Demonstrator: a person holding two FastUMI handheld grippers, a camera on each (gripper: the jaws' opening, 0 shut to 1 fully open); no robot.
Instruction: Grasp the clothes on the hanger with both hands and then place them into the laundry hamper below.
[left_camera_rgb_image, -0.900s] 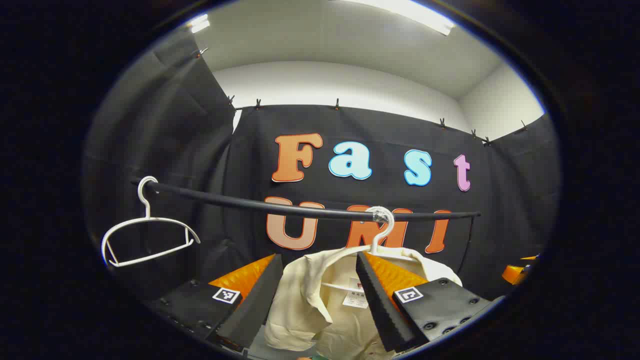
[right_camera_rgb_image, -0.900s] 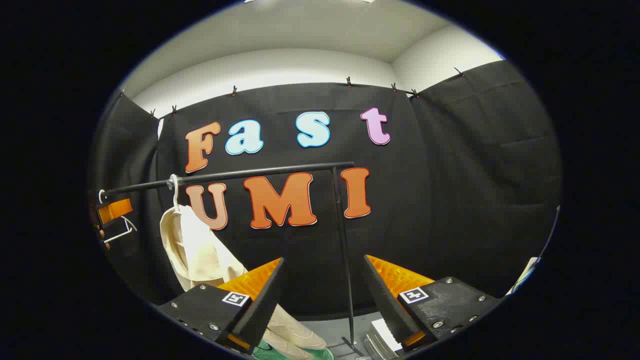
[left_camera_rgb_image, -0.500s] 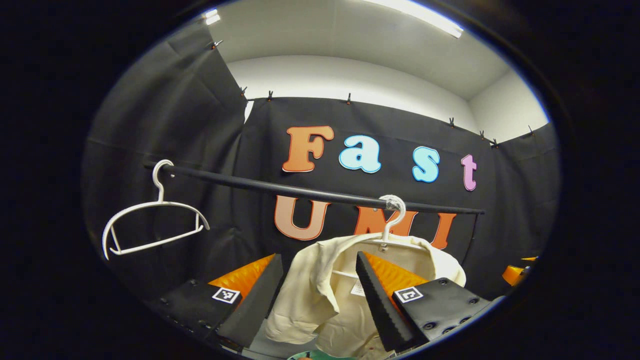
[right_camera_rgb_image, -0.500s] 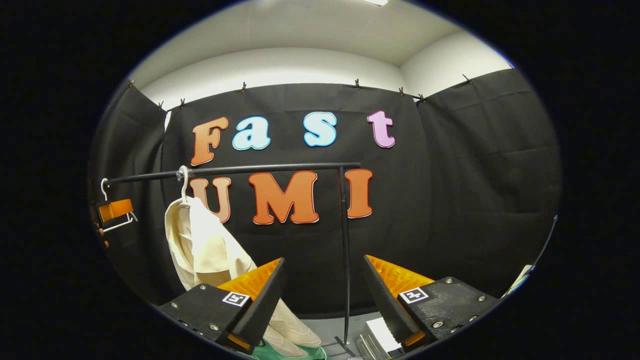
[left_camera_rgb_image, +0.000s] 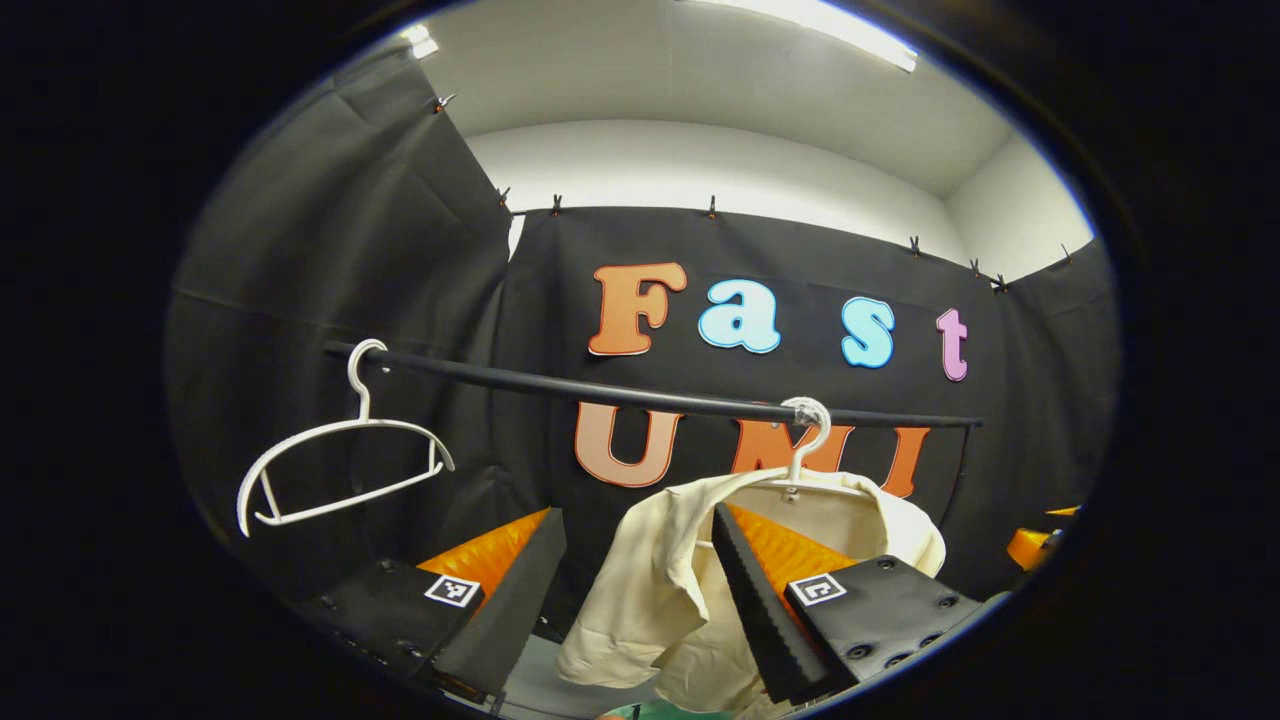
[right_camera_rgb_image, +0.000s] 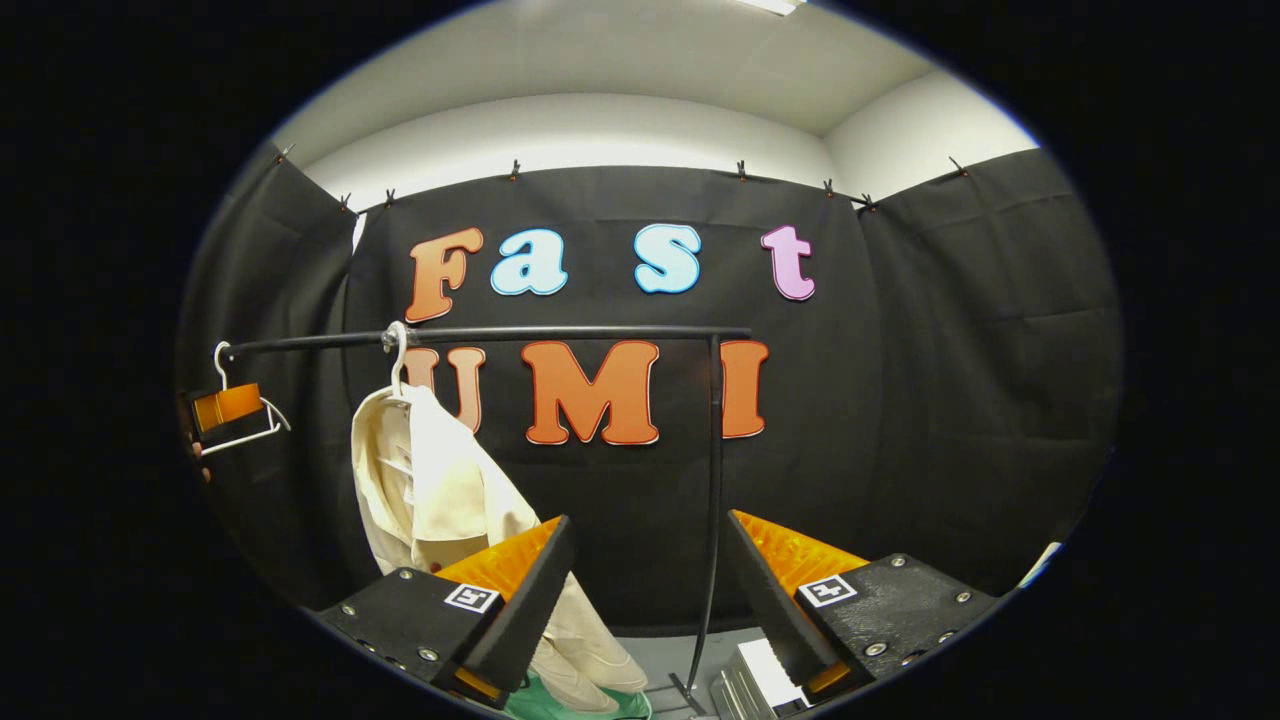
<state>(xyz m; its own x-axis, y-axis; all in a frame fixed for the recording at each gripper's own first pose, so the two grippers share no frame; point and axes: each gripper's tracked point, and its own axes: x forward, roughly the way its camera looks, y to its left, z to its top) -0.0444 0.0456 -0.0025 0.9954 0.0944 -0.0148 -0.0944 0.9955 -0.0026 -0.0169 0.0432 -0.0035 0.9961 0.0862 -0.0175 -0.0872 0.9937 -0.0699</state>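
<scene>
- left gripper view, far left and above the left finger: an empty white hanger (left_camera_rgb_image: 345, 460) hooked on the black rail (left_camera_rgb_image: 620, 388), tilted, nothing draped on it.
- left gripper (left_camera_rgb_image: 632, 600): fingers spread wide apart, holding nothing; the gap between them looks onto the dark cloth wall and the cream cloth.
- just ahead and right of that gap: the cream shirt (left_camera_rgb_image: 690, 590) on its own white hanger (left_camera_rgb_image: 805, 450), hanging from the rail; the right finger overlaps it in the picture, and i cannot tell whether they touch.
- at the bottom edge below the shirt: a sliver of green, the hamper (left_camera_rgb_image: 660, 712); its contents are out of sight.
- right gripper view, far left: the other gripper, seen as a small block by the empty hanger (right_camera_rgb_image: 245, 420).
- ahead and left of the right gripper (right_camera_rgb_image: 645, 600): the shirt (right_camera_rgb_image: 440, 500) hangs from the rail (right_camera_rgb_image: 500, 335), its lower folds reaching down to the green hamper (right_camera_rgb_image: 580, 705); whether cloth lies inside it i cannot tell.
- right gripper: fingers wide apart, gripping nothing; the rack's upright post (right_camera_rgb_image: 712, 500) stands in the gap, farther off.
- low right of the post: a pale stacked thing (right_camera_rgb_image: 750, 680), too cut off to name.
</scene>
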